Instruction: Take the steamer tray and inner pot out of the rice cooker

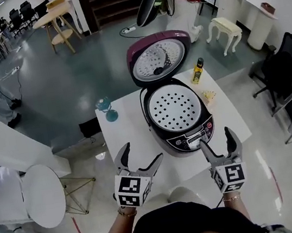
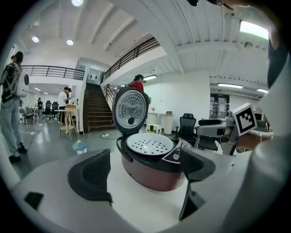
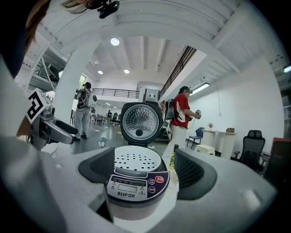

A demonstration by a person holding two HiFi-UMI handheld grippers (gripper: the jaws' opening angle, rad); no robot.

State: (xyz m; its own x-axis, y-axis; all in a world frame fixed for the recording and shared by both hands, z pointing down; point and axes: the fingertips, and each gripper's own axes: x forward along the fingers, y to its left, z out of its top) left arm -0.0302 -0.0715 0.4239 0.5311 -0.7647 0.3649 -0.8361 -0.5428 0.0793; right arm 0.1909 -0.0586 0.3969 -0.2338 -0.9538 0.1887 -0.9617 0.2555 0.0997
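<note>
As lid [image 1: 159,59] stands open — rice cooker [image 1: 194,136] faces person [image 1: 180,227] | steamer tray [image 1: 175,107] level

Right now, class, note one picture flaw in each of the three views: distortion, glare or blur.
Head view: wide-angle lens bows the room's edges, and the glossy floor carries glare streaks. Left gripper view: fisheye circle with black corners; ceiling lamps burn white. Right gripper view: same fisheye; the maroon rice cooker bulges large up close.

White perforated steamer tray [image 1: 175,108] in maroon rice cooker [image 1: 177,115]
</note>
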